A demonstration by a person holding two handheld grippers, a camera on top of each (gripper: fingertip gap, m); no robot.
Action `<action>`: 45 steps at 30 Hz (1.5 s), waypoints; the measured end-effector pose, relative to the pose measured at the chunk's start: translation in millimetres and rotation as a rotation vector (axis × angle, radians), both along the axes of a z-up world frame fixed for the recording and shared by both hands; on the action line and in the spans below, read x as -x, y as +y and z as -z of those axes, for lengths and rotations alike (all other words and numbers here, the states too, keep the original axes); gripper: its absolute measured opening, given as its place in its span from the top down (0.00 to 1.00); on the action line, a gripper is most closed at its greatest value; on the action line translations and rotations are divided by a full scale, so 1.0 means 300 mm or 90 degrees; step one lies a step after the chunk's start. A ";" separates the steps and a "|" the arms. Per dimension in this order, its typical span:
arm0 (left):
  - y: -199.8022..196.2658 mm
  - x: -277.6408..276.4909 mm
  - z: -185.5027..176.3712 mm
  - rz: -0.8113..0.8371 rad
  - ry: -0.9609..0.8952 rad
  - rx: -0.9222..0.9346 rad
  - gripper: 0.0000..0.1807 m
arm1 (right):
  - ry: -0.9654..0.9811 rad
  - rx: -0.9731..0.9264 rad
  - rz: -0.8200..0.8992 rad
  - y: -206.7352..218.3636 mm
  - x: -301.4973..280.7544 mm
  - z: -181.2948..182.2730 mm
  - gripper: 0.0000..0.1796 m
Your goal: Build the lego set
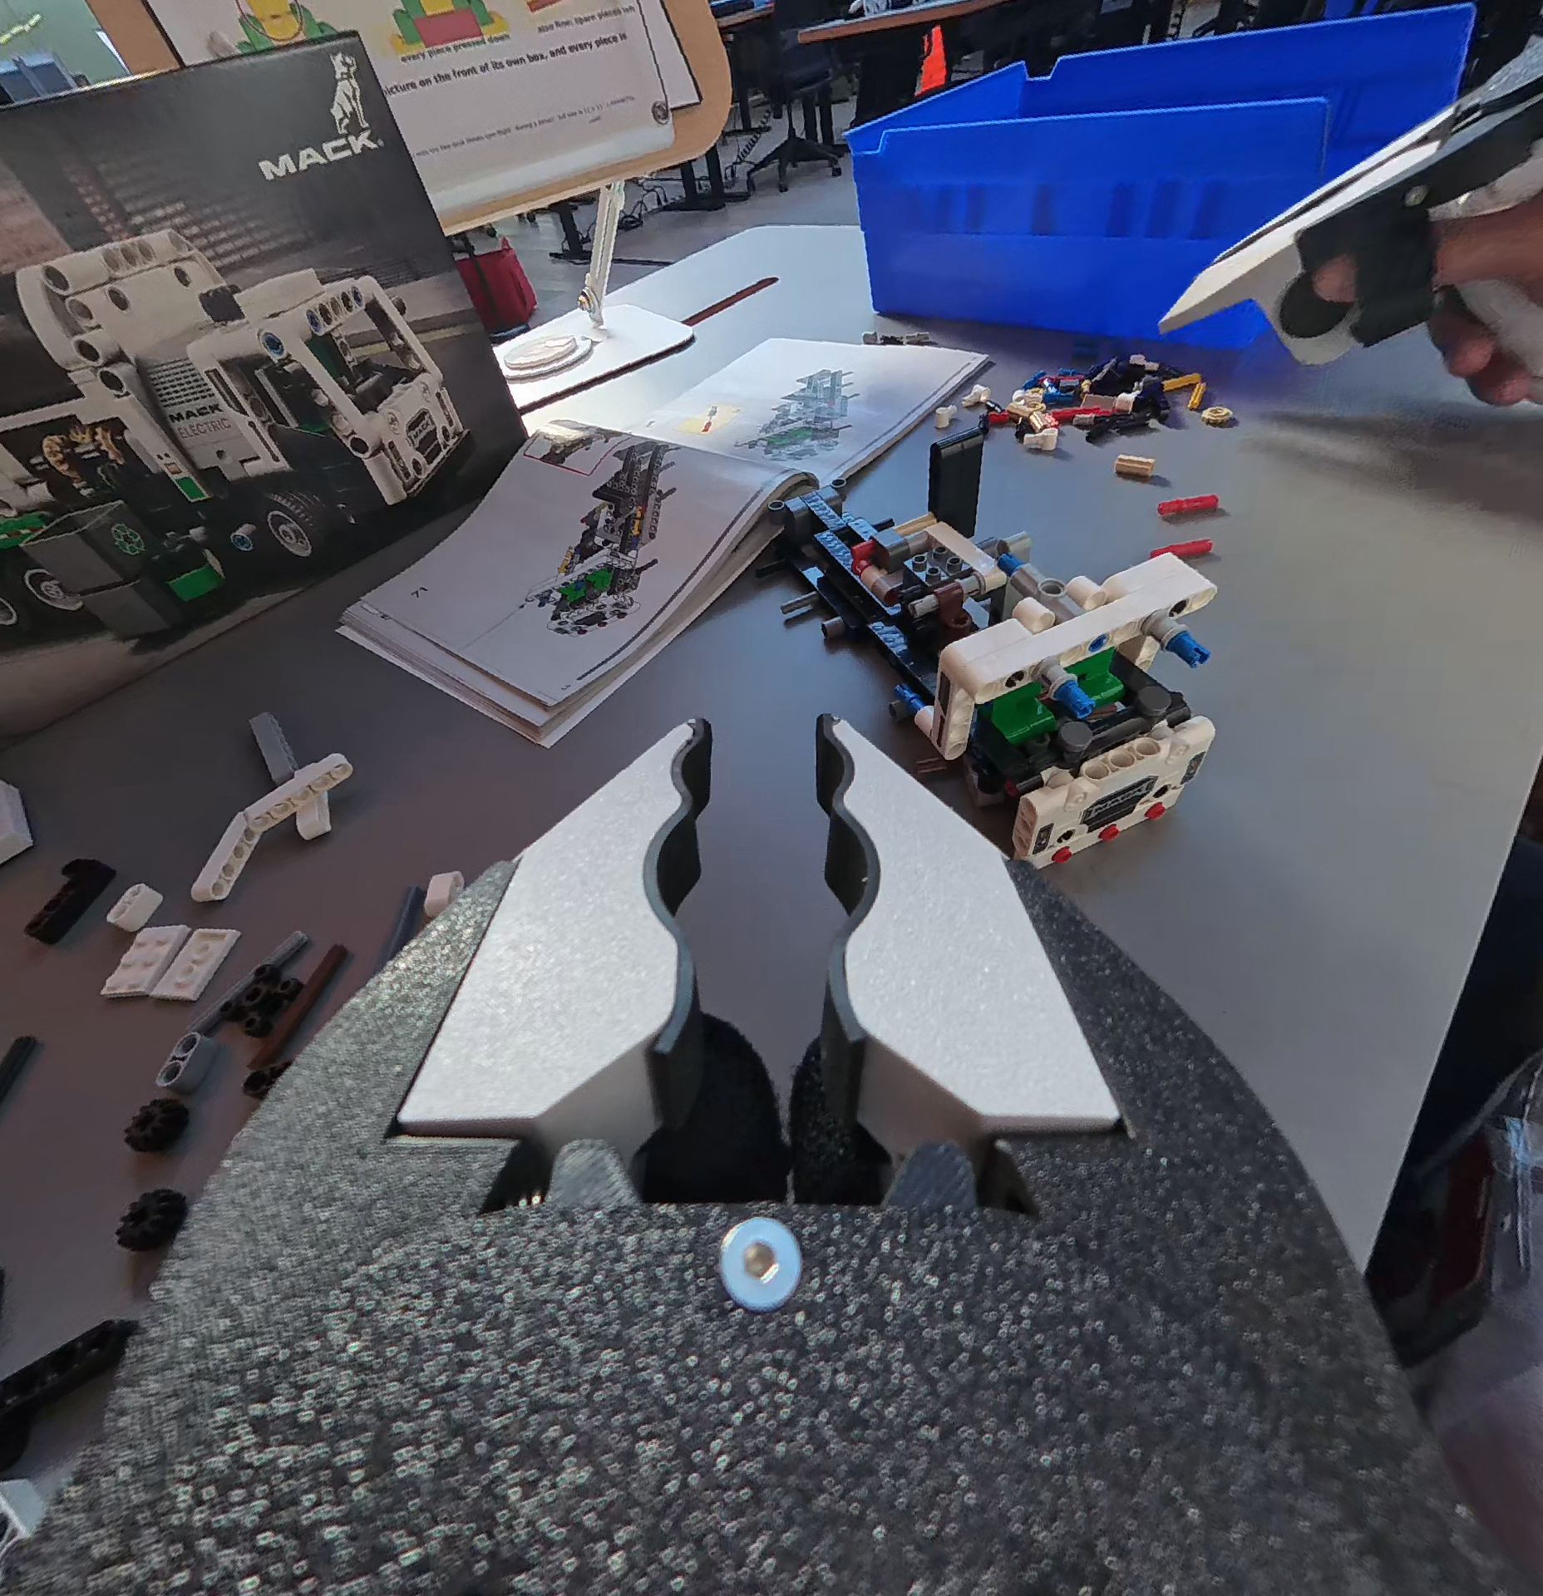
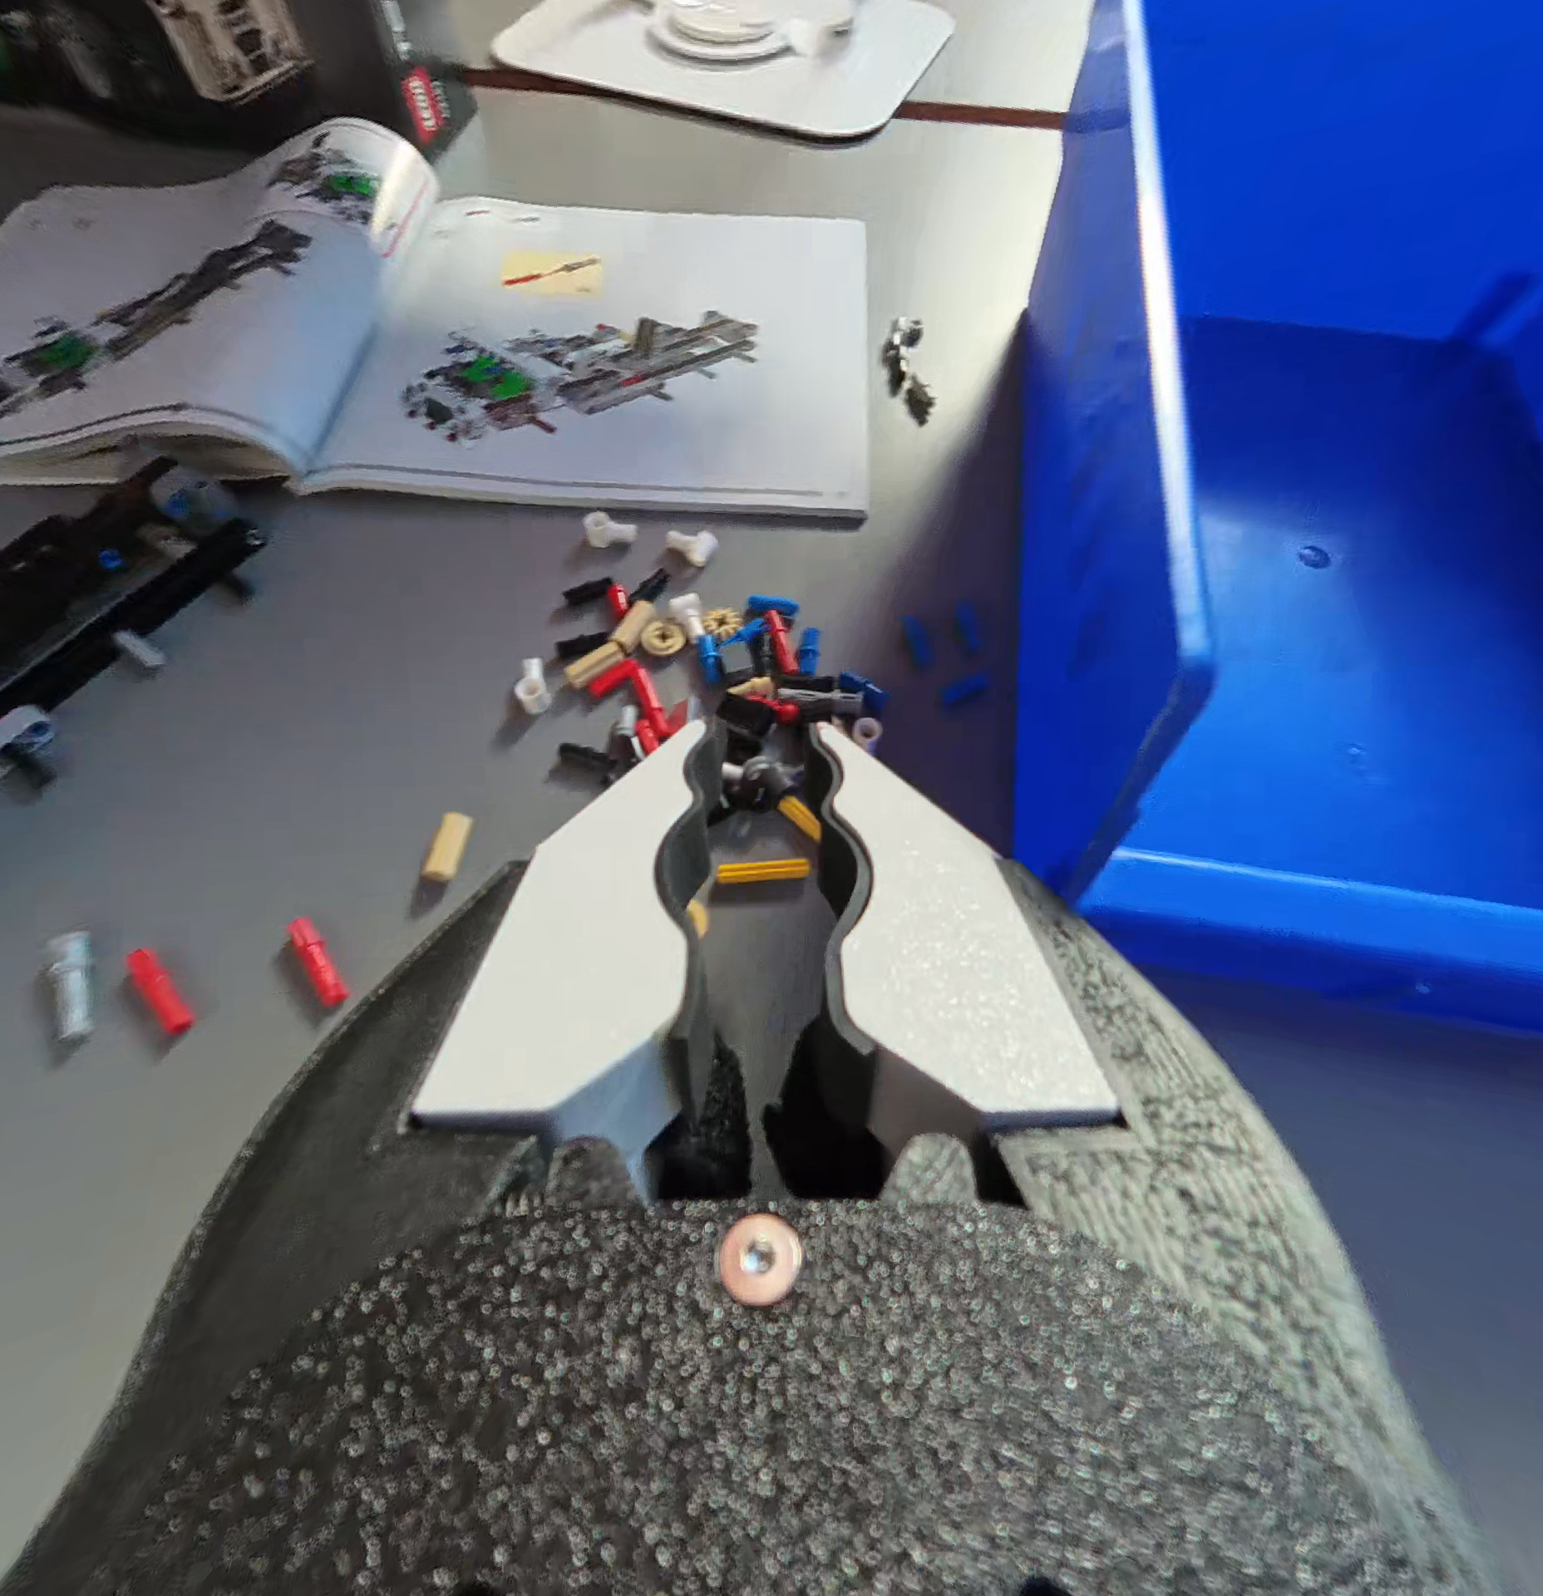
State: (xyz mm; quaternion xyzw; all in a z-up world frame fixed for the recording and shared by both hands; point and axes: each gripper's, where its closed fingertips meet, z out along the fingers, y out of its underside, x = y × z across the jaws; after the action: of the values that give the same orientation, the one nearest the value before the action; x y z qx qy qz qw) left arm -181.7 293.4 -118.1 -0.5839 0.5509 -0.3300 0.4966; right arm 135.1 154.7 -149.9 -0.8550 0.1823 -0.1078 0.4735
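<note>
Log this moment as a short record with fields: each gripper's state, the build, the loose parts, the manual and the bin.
left gripper: open, empty, above the grey table
right gripper: open, empty, over the pile of small mixed-colour pins
build: partly built white, black and green truck chassis, resting on the table
loose parts: white and black beams and plates lying left of the left gripper
manual: open instruction booklet, lying flat behind the pile
bin: blue plastic bin, nothing visible inside
</note>
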 end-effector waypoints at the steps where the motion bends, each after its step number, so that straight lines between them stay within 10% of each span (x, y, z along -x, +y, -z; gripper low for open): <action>1: 0.000 0.000 -0.001 0.000 -0.001 -0.001 0.88 | 0.003 0.003 0.018 0.004 -0.022 0.015 0.89; 10: 0.001 0.006 -0.013 0.000 -0.017 0.006 0.88 | -0.018 0.094 -0.044 0.197 0.005 0.076 0.89; 25: 0.010 0.012 -0.020 0.007 -0.030 0.042 0.89 | -0.034 0.114 0.019 -0.083 0.008 0.048 0.89; 45: 0.006 0.008 -0.015 0.006 -0.022 0.031 0.89 | -0.021 0.104 0.028 -0.027 -0.033 0.081 0.91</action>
State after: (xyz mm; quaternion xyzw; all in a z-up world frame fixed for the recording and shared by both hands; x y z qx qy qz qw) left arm -184.2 295.2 -113.8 -0.5872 0.5370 -0.3557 0.4903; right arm 144.9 146.5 -174.3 -0.8848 0.1836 -0.1467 0.4023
